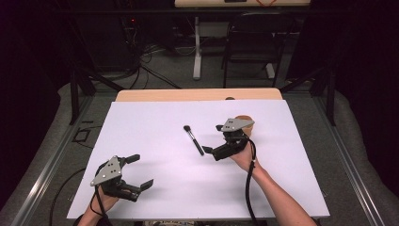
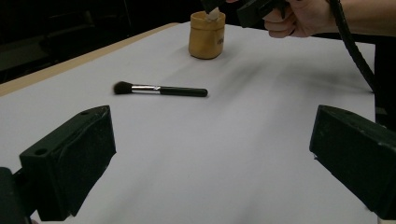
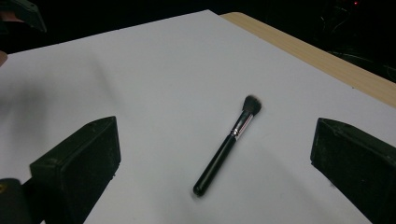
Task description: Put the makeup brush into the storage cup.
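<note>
A black-handled makeup brush (image 1: pixel 194 140) lies flat near the middle of the white table cover (image 1: pixel 155 122), bristles toward the far side. My right gripper (image 1: pixel 212 139) hovers open just right of it, jaws pointing left; in the right gripper view the brush (image 3: pixel 229 144) lies between and ahead of the wide-apart jaws. A small tan wooden cup (image 1: pixel 246 123) stands behind that gripper, partly hidden by its grey plate. My left gripper (image 1: pixel 140 171) rests open at the near left, empty. In the left gripper view the brush (image 2: pixel 160 89) and the cup (image 2: pixel 206 35) lie far ahead.
The wooden table edge (image 1: pixel 197 94) shows beyond the white cover. A black chair (image 1: pixel 251 42) and a white table leg (image 1: pixel 196 47) stand on the floor behind, with cables around. Metal rails run along both sides of the table.
</note>
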Motion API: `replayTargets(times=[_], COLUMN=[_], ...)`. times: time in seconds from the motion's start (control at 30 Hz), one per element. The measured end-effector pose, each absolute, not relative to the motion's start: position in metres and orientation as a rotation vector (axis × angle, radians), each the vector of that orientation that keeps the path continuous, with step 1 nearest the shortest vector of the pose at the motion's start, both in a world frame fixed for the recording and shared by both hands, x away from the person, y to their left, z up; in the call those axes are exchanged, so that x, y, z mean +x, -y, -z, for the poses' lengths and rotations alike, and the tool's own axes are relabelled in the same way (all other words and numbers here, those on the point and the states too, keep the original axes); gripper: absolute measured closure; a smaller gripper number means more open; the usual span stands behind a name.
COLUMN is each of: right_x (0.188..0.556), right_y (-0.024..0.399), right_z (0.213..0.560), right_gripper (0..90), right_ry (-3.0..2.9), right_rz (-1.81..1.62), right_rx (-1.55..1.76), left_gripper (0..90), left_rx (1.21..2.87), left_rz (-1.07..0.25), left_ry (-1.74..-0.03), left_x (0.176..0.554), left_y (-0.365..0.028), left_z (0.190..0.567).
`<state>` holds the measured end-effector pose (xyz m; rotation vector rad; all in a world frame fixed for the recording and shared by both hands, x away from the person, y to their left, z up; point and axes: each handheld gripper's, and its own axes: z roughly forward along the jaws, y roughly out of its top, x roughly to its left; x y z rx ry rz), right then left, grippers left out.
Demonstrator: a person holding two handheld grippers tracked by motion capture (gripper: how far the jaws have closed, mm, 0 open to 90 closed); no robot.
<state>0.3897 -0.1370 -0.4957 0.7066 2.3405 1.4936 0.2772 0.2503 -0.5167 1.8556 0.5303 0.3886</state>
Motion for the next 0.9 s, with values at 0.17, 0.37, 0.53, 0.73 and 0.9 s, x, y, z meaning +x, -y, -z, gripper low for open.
replayTargets(times=[0.17, 0.37, 0.53, 0.73, 0.9], right_x=[0.396, 0.402, 0.408, 0.417, 0.424], right_y=[0.13, 0.121, 0.115, 0.108, 0.102], right_z=[0.498, 0.497, 0.496, 0.498, 0.502], right_gripper=[0.8, 1.2, 1.6, 1.6, 3.1], right_ry=[-2.361, -2.376, -2.393, -2.419, -2.443], right_rz=[-1.481, -1.468, -1.449, -1.424, -1.381], right_rx=[0.715, 0.737, 0.763, 0.794, 0.837], left_gripper=[0.3, 0.3, 0.3, 0.3, 0.3], left_rx=[1.851, 1.852, 1.854, 1.854, 1.857], left_rz=[-0.383, -0.383, -0.392, -0.391, -0.378], left_ry=[-0.526, -0.524, -0.532, -0.531, -0.518], left_x=[0.277, 0.277, 0.277, 0.277, 0.278], left_y=[-0.251, -0.25, -0.25, -0.25, -0.249], left_z=[0.517, 0.517, 0.517, 0.517, 0.517])
